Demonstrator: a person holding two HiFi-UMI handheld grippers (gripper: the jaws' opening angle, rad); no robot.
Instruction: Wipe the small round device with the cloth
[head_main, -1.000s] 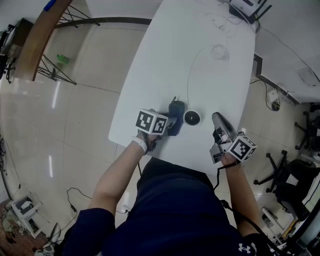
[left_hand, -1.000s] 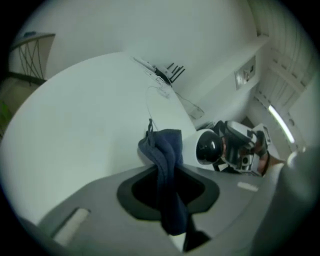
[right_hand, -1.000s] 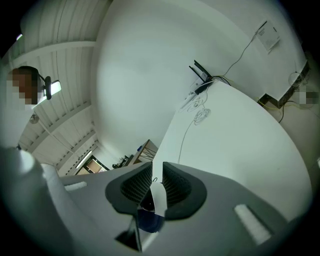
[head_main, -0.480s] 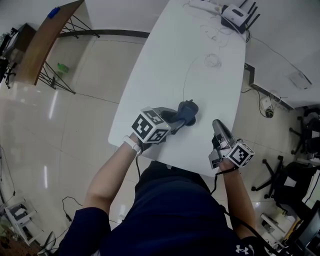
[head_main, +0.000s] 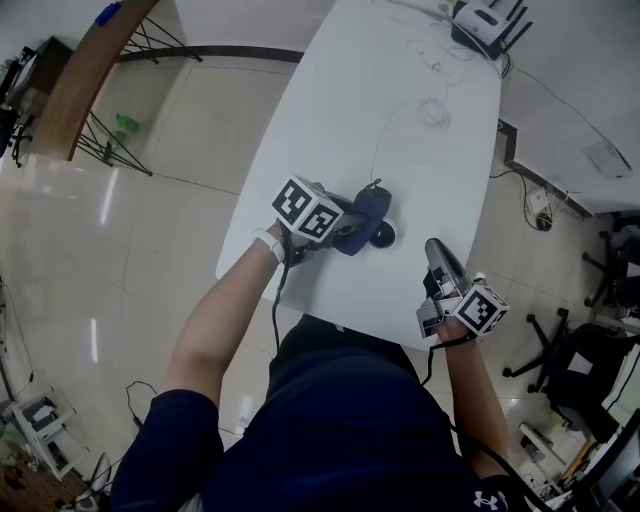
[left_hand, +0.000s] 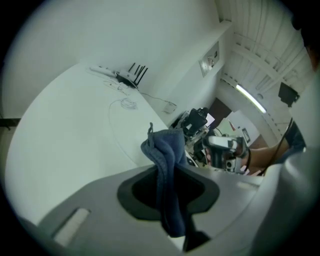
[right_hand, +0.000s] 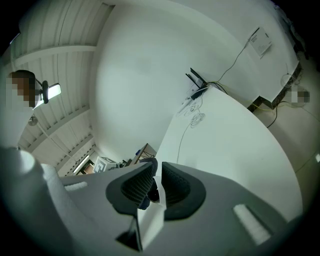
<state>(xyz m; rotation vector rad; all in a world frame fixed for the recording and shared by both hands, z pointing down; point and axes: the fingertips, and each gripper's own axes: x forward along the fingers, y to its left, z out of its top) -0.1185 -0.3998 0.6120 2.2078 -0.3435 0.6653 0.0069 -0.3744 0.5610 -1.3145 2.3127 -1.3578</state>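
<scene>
Two grippers are seen over a white oval table (head_main: 400, 120). A dark blue cloth (head_main: 367, 210) is clamped in the left gripper (head_main: 350, 228), just over a small round black device (head_main: 386, 236) near the table's front edge. The right gripper (head_main: 437, 250), whose jaws have just been closing, is left slightly apart with nothing between them.

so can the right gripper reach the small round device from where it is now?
Probably yes. The right gripper points at the device with only table between them; its jaws have just been closing, with nothing between them. The left gripper holds the cloth over the device's other side, so room is tight.
</scene>
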